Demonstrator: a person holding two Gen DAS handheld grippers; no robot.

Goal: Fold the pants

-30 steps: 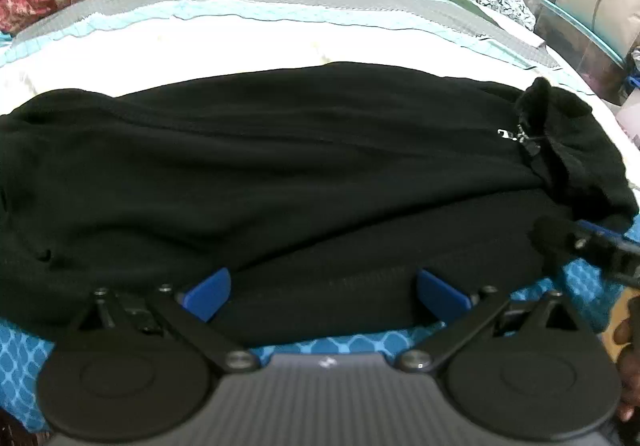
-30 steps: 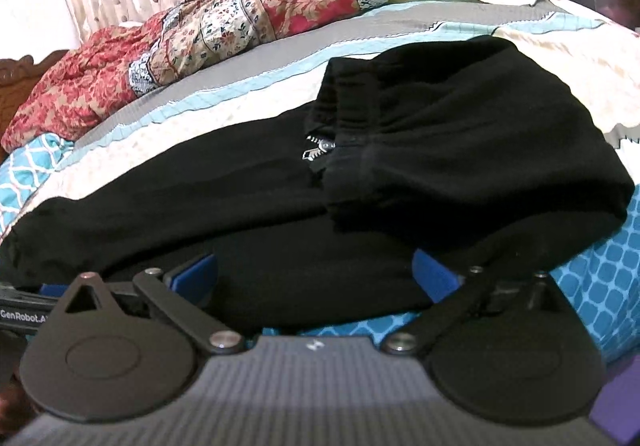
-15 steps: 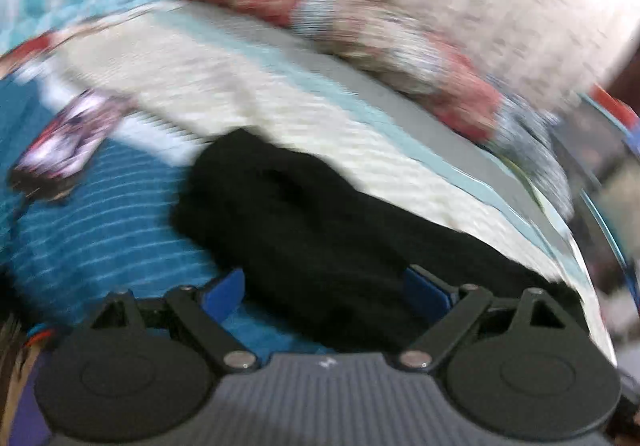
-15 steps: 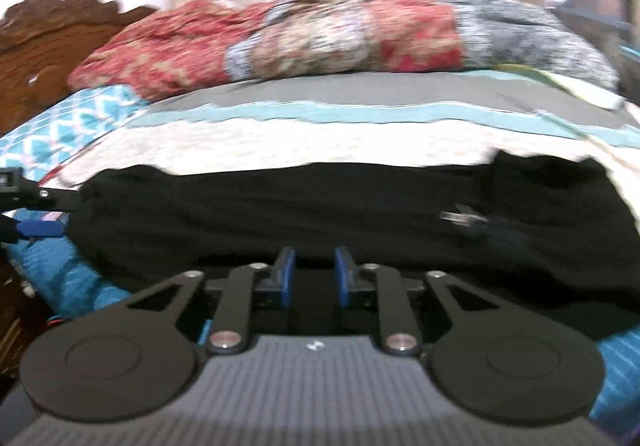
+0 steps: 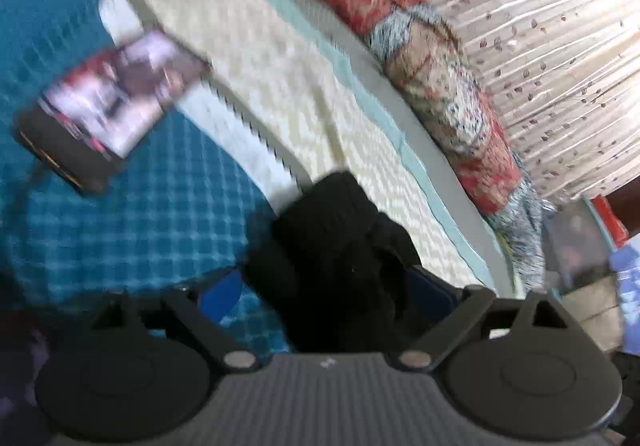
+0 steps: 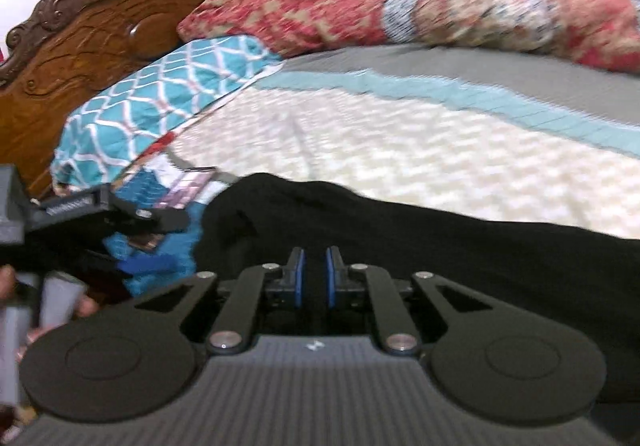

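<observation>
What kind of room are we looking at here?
Most likely a bedroom in a home. A carved wooden headboard stands at the end of a bed spread with a cream quilt, patterned pillows lie along its far side, and a pleated floral curtain hangs behind.

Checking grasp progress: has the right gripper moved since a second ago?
Yes. The right gripper swung left along the black pants, toward the wooden headboard now in view, and closed.

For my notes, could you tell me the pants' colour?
Plain black pants, clearest in the right wrist view.
</observation>
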